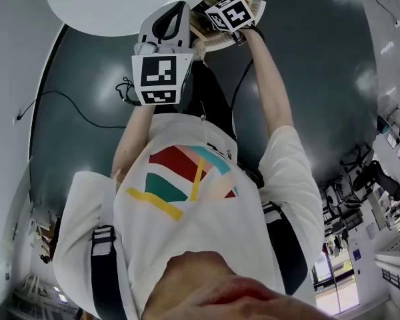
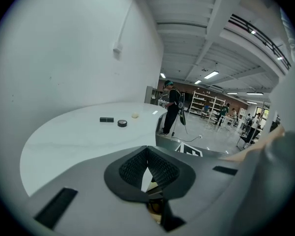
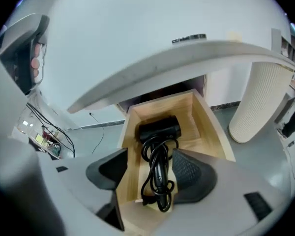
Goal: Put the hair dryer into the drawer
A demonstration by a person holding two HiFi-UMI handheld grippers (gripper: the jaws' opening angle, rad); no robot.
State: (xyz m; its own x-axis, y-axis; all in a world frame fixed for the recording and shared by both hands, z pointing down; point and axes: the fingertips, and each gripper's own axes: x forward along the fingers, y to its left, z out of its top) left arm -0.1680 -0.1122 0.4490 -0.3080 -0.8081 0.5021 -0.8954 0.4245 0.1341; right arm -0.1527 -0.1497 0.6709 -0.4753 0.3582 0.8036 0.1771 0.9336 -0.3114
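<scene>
Hair dryer (image 3: 160, 128) lies in the open drawer (image 3: 209, 127), centre frame. My right gripper (image 3: 151, 157) shows jaws wide, empty; left gripper (image 2: 147, 154) jaws pinched together. I'd call it done, bar closing.

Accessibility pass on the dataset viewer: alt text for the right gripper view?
A black hair dryer, its cord looped over the handle, lies inside an open wooden drawer below a white tabletop. The right gripper hangs above it, jaws apart, holding nothing. A ribbed cream column stands at right.
</scene>
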